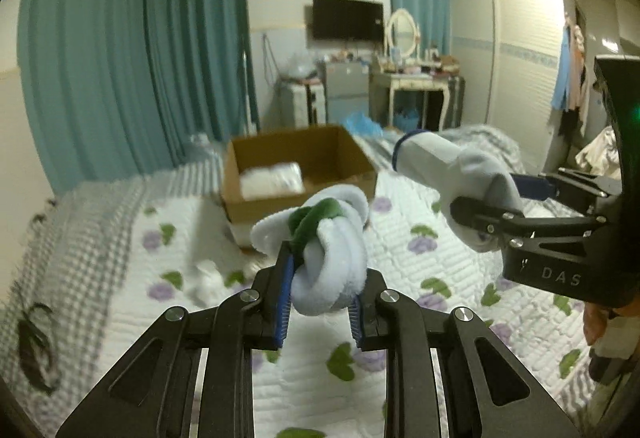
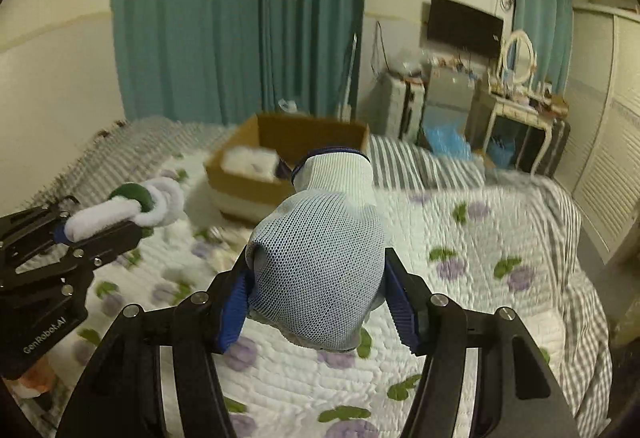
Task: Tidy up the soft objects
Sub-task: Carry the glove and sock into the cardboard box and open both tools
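The left gripper (image 1: 320,274) clamped a knotted white-and-green fleece bundle (image 1: 332,246) above the floral quilted bed (image 1: 460,262). The right gripper (image 2: 320,298) clamped a white mesh-knit glove with a blue cuff (image 2: 320,262). Farther off, an open cardboard box (image 1: 300,166) held something white, perhaps folded cloth.

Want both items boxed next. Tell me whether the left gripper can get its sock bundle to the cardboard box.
Probably yes. The left gripper, shut on the sock bundle, faces the open-topped cardboard box straight ahead with only bedspread between; the right gripper is off to the side.
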